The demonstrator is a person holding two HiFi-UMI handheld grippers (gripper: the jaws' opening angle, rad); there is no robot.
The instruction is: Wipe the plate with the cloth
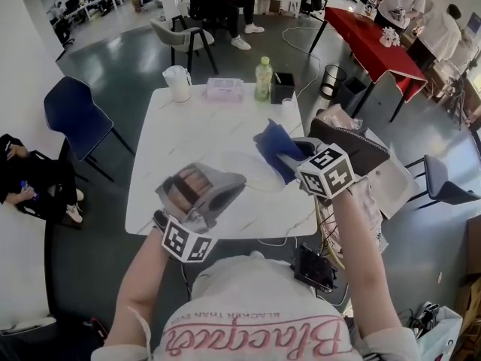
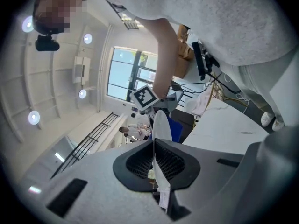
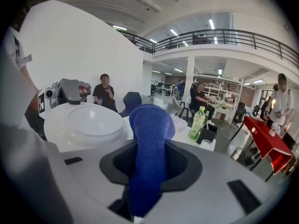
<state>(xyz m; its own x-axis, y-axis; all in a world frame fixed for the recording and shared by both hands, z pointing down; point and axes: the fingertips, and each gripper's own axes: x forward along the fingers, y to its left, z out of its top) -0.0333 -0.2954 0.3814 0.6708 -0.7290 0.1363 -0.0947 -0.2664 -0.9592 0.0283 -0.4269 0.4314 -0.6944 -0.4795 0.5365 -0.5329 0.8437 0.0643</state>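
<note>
Two grips: left claw (image 1: 218, 190) clamps glossy white plate (image 2: 160, 125); right claw (image 1: 299, 150) pinches blue knit cloth (image 3: 150, 125).

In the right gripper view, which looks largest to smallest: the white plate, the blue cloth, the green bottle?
1. blue cloth and white plate: about alike, and the cloth sits right at the camera, so unranked.
2. green bottle: clearly smallest.

Head view looks down at the table (image 1: 195, 141) (shared by all).

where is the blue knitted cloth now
In the head view, right of centre, the blue knitted cloth is clamped in the right gripper, beside the white plate in the left gripper.
</note>
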